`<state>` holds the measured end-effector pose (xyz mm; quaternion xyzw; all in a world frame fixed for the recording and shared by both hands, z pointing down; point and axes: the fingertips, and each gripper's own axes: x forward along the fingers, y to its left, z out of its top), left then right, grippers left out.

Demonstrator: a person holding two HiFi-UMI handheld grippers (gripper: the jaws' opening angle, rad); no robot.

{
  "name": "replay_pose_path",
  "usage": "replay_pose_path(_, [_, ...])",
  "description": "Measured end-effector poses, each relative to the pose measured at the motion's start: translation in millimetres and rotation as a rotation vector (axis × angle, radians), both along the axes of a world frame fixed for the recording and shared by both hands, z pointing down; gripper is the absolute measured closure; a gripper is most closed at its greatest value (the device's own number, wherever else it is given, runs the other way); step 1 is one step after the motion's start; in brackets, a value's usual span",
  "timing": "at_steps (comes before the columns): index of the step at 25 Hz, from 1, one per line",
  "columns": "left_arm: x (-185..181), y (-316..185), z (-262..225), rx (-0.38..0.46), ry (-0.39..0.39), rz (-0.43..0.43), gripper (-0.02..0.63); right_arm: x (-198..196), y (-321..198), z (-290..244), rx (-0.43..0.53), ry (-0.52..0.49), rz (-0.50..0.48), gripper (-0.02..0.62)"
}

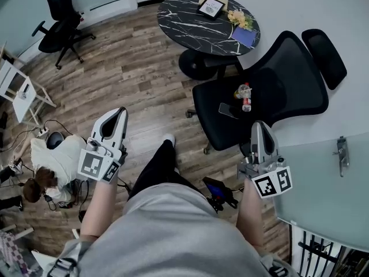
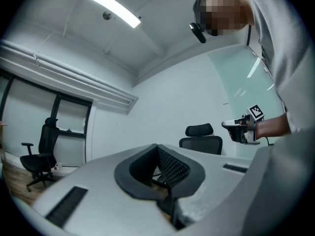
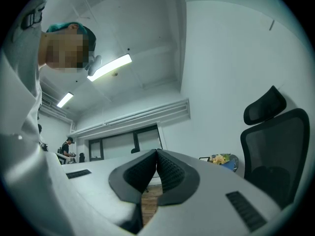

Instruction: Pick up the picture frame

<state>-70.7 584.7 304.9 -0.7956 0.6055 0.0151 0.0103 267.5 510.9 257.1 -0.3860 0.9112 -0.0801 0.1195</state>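
The picture frame [image 1: 211,6], pale wood around a light print, stands on the far side of a round black marble table [image 1: 196,25] at the top of the head view. Both grippers hover over the wooden floor well short of that table, at either side of my legs. My left gripper [image 1: 120,113] [image 2: 157,149] is shut with nothing between its pads. My right gripper [image 1: 259,126] [image 3: 156,154] is also shut and empty. In the right gripper view the table's yellow flowers [image 3: 220,158] show far off to the right of the jaws.
A black office chair [image 1: 271,91] with a bottle [image 1: 246,97] and a phone [image 1: 228,109] on its seat stands between my right gripper and the marble table. A glass table [image 1: 323,178] is at right. A person [image 1: 52,160] sits on the floor at left.
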Motion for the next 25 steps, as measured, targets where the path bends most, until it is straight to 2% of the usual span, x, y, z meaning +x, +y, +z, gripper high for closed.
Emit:
replay_pose_path(10, [-12,-73,-7,0.028,0.012,0.029,0.6,-18,-63,-8,0.012,0.017,0.008,0.571])
replay_pose_path(25, [-50,-175,-11,0.039,0.021,0.036,0.6,-56,-157,-16,0.016,0.021,0.019,0.571])
